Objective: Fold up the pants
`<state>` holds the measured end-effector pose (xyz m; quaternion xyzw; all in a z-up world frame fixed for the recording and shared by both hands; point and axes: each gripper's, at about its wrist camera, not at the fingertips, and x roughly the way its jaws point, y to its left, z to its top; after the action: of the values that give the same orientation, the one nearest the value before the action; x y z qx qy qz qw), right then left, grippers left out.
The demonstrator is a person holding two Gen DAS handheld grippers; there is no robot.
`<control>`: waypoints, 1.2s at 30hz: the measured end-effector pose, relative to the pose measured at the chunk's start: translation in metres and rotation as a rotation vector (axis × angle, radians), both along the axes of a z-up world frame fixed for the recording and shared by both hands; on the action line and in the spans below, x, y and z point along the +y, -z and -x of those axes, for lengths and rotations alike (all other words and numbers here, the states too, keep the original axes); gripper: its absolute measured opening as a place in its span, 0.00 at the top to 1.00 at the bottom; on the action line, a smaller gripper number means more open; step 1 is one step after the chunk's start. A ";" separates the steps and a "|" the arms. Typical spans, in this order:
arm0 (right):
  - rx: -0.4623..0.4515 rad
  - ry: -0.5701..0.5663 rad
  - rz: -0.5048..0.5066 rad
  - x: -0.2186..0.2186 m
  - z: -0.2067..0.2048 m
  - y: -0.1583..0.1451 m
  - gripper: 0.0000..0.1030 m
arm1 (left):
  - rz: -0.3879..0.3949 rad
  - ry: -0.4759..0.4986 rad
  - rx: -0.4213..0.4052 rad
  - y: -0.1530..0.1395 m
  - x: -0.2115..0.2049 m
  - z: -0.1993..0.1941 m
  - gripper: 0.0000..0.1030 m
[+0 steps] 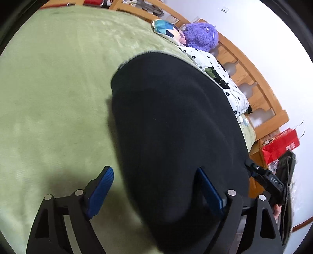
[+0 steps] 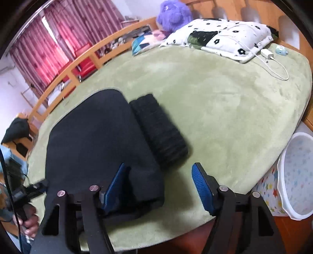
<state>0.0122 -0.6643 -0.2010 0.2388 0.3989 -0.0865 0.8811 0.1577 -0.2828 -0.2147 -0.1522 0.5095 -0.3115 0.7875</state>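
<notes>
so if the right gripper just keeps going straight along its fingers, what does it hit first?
Probably the black pants: the open right gripper already straddles their near edge, with the ribbed black roll just ahead. Depth is unclear, so it might meet the green blanket instead.

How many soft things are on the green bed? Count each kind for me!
Black pants: 1
Black rolled-up cloth: 1
Purple plush toy: 1
Flower-print pillow: 1
Colourful patterned cushion: 1
Total: 5
</notes>
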 end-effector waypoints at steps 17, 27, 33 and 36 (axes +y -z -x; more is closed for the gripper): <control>-0.012 -0.058 -0.145 0.032 -0.041 0.035 0.55 | 0.151 -0.027 0.052 0.004 -0.006 -0.015 0.71; -0.116 -0.153 -0.084 0.156 -0.030 -0.029 0.59 | 0.148 -0.069 -0.038 -0.066 0.120 0.006 0.72; -0.174 -0.262 -0.156 0.271 -0.050 -0.034 0.59 | 0.016 -0.179 -0.116 -0.103 0.254 0.024 0.72; -0.166 -0.307 -0.186 0.322 -0.062 -0.027 0.59 | -0.025 -0.231 -0.110 -0.100 0.312 0.031 0.72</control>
<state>0.0745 -0.3421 -0.1743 0.2621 0.3628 0.1060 0.8879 0.1263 0.0292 -0.1151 -0.1829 0.4484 -0.2201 0.8468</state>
